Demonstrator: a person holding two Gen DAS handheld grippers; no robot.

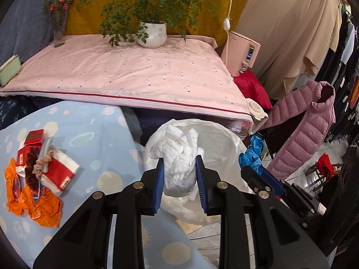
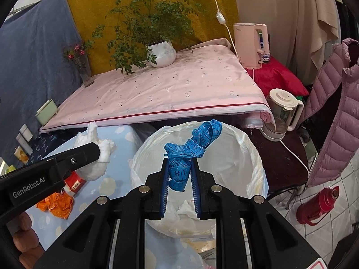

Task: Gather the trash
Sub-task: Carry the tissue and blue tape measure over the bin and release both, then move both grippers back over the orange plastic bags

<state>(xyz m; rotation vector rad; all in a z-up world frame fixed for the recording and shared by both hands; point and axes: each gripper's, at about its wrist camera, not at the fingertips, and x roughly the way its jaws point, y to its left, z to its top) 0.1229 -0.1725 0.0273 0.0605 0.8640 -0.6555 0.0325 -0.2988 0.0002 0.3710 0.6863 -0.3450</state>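
Note:
My left gripper (image 1: 179, 162) is shut on a crumpled white tissue wad (image 1: 179, 154) and holds it over the near rim of the trash bin lined with a clear plastic bag (image 1: 226, 139). My right gripper (image 2: 179, 162) is shut on a bunched blue measuring tape (image 2: 193, 145) above the bin (image 2: 246, 157), which holds white tissue at its bottom. The tape also shows in the left wrist view (image 1: 252, 152), and the tissue wad shows in the right wrist view (image 2: 96, 154). Orange wrappers (image 1: 33, 199) and red-and-white packets (image 1: 59, 173) lie on the blue dotted tablecloth (image 1: 94, 139).
A pink-covered table (image 1: 134, 76) behind holds a potted plant (image 1: 152, 31), a flower vase (image 1: 59, 27) and a green box (image 1: 10, 71). A pink kettle (image 2: 251, 44), a blender jug (image 2: 282, 112), a pink puffer jacket (image 2: 336, 112) and a red thermos (image 2: 318, 206) are at right.

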